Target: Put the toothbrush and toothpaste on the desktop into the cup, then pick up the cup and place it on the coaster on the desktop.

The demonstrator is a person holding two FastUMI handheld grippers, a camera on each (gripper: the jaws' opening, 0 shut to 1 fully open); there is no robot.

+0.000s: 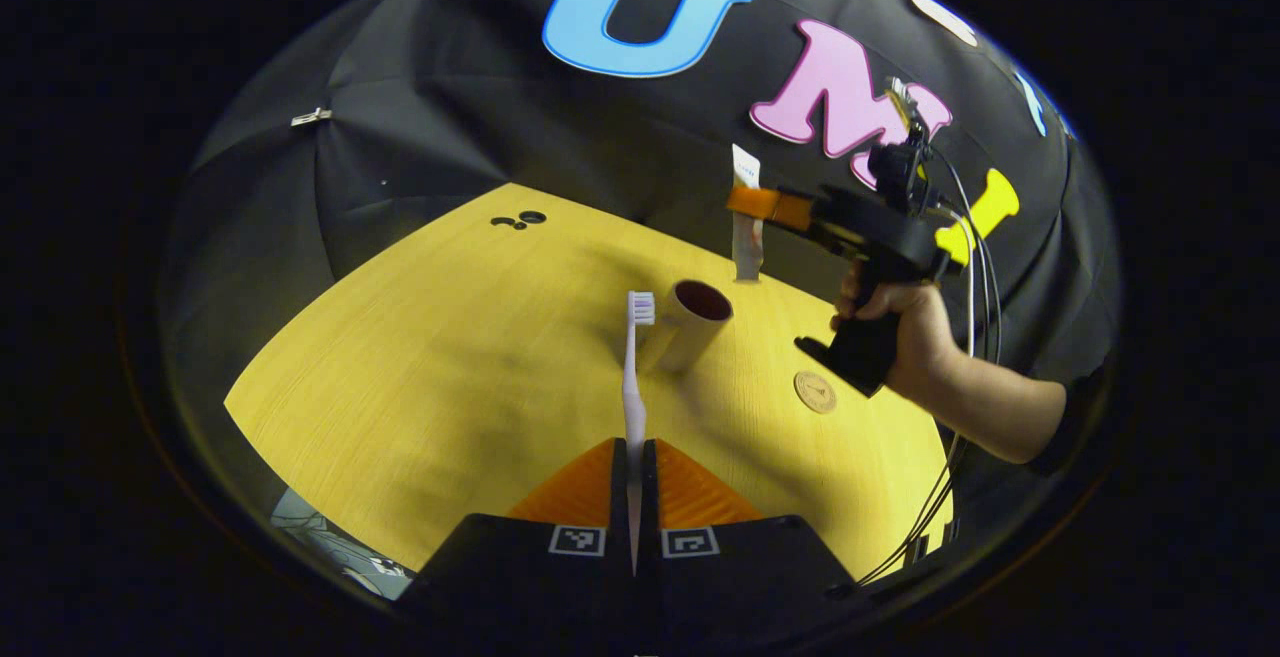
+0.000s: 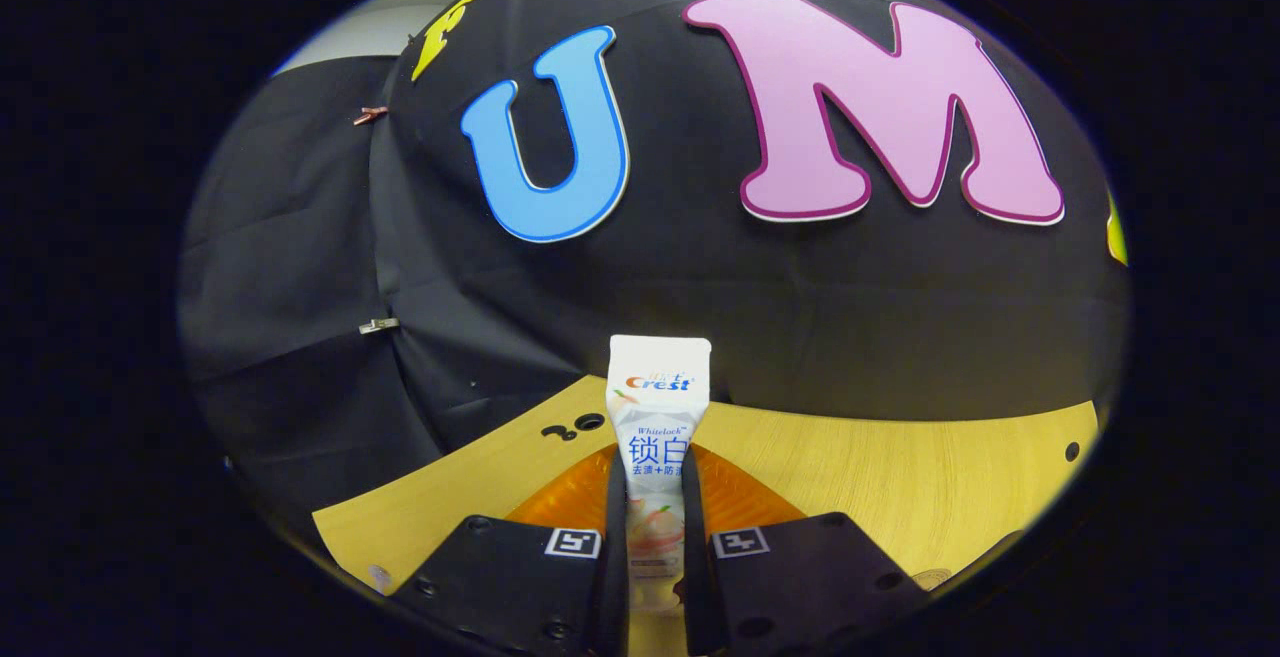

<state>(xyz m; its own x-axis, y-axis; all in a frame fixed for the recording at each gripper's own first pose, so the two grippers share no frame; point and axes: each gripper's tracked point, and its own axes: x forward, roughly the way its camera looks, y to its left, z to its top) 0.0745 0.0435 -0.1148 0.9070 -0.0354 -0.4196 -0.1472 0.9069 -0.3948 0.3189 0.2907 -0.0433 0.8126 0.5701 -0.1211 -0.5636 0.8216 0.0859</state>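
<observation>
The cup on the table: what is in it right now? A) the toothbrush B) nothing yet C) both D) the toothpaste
B: the cup has an open, dark mouth, while the toothbrush is clamped in the left gripper and the toothpaste in the right gripper.

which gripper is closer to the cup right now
Left, probably. The left gripper holds the toothbrush, whose head reaches beside the cup rim. The right gripper holds the toothpaste raised beyond the cup.
</observation>
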